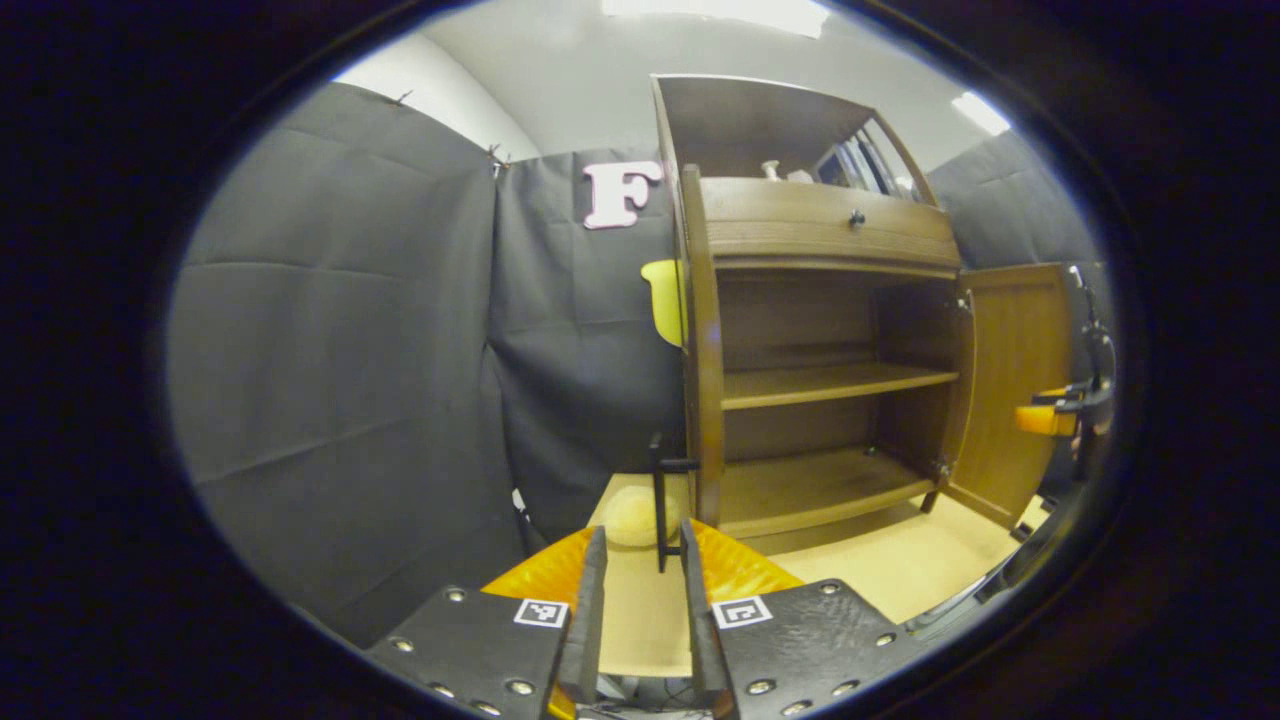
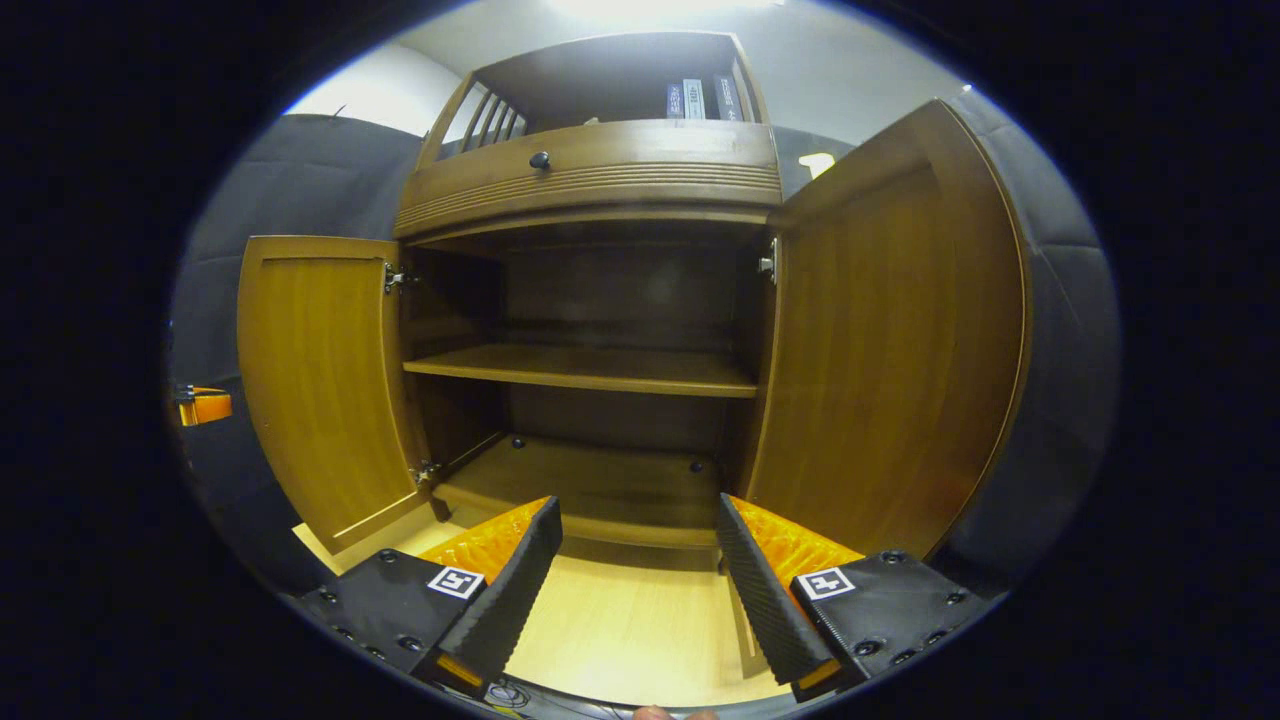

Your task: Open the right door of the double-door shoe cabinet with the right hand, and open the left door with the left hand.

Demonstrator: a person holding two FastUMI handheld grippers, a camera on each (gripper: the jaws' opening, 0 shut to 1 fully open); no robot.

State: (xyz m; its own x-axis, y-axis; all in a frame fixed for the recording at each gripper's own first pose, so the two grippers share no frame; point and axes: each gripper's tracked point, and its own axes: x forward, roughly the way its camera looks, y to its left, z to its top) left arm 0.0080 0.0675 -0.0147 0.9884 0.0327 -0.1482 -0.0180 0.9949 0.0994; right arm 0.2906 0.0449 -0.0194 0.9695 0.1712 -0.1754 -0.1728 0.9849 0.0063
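Note:
The wooden shoe cabinet (image 2: pixel 590 170) stands with both lower doors swung open and its two inner shelves (image 2: pixel 590 368) bare. In the left gripper view the left door (image 1: pixel 703 400) is edge-on straight ahead. Its thin dark handle (image 1: pixel 660 500) reaches down between the tips of my left gripper (image 1: pixel 643 532), whose fingers (image 1: pixel 592 590) stand a little apart and do not press it. In the right gripper view my right gripper (image 2: pixel 636 505) is wide open before the cabinet's bottom shelf, holding nothing. The right door (image 2: pixel 900 350) is just right of it, the left door (image 2: pixel 320 380) farther left.
The cabinet rests on a light wooden platform (image 2: pixel 620 620). A drawer with a dark knob (image 2: pixel 540 160) sits above the doors, with books (image 2: pixel 695 98) on the top shelf. A pale rounded thing (image 1: pixel 630 515) lies behind the left door. Black cloth walls (image 1: pixel 350 350) close in around.

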